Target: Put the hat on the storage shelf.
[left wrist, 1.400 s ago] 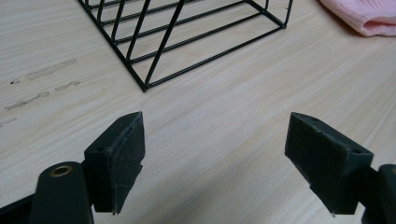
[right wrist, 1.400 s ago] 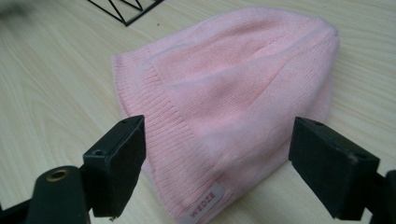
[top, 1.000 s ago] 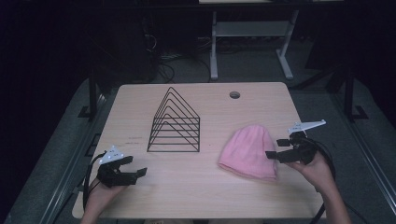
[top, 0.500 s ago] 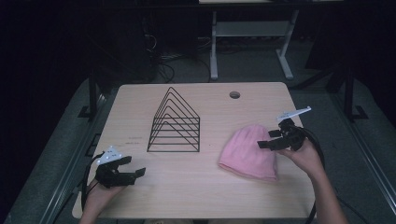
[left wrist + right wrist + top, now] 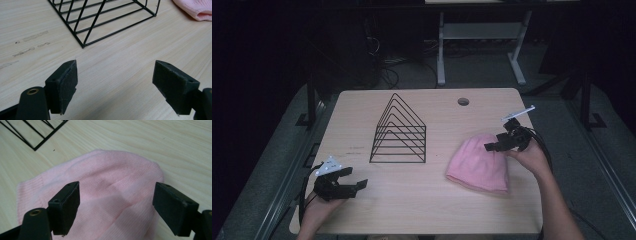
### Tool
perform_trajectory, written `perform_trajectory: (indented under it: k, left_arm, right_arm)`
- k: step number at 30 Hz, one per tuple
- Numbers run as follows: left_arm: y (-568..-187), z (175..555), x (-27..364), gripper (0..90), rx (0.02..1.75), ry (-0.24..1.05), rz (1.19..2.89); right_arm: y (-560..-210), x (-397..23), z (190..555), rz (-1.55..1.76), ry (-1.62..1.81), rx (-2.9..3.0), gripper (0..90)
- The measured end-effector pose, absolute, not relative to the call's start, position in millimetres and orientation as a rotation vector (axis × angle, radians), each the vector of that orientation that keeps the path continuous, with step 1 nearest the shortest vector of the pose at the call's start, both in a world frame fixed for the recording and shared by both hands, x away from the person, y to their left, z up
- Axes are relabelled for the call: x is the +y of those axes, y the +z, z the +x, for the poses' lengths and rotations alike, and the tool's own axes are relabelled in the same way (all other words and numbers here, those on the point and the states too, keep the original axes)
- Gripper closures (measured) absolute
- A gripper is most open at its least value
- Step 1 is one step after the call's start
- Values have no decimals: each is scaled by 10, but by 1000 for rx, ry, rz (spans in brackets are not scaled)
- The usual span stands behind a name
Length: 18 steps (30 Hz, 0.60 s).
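Pink hat (image 5: 478, 162) under right gripper (image 5: 501, 144).
Lay flat on table (image 5: 422, 210), below jaws spread apart; left gripper (image 5: 347, 186) likewise spread, well apart.

The person's left hand (image 5: 314, 210) enters from the bottom left corner of the high view, holding the left gripper (image 5: 357, 185) low and level, pointed to the right; its jaws stand wide apart. The right forearm (image 5: 557, 205) reaches up from the bottom right; the right hand (image 5: 528, 156) holds the right gripper (image 5: 490, 147) pointed left, its grey plate (image 5: 517, 113) tilted upward; its jaws also stand wide apart.
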<state>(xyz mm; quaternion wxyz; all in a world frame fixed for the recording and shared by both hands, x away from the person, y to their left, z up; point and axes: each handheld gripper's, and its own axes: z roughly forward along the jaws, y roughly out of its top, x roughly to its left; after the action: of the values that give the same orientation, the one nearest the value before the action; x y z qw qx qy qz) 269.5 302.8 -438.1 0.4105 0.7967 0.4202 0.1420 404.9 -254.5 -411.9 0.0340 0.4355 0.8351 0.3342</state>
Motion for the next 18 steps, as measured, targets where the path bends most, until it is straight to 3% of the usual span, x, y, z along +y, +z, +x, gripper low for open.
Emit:
perform_trajectory:
  k: [18]
  left_arm:
    - [-4390,2688,3025,200,1046,359,2019]
  right_arm:
    - [-4281,-2540,4390,1451,948,2553,239]
